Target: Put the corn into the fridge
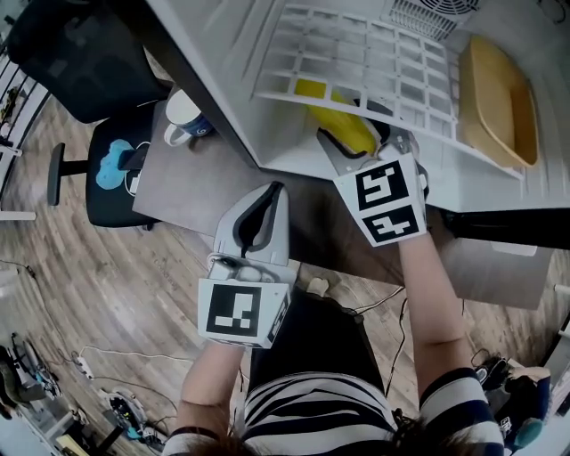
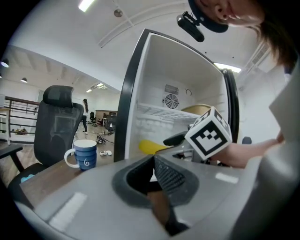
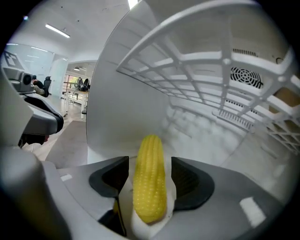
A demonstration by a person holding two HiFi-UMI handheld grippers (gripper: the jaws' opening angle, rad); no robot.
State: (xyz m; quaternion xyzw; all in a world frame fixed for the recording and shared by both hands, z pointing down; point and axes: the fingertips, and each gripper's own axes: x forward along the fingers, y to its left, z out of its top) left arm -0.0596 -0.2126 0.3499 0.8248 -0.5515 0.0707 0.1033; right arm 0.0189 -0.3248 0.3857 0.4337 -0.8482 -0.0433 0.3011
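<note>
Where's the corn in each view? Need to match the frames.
Head view: corn upper middle, inside the fridge, just ahead of the right gripper.
Left gripper view: corn centre, low in the fridge opening.
Right gripper view: corn bottom centre, between the open jaws.
Shared landmark: fan vent on the fridge's back wall.

I see the yellow corn cob [image 3: 150,180] lying lengthwise on the white floor of the open fridge [image 3: 117,103], under its wire shelf [image 3: 197,61], tip pointing inward.
</note>
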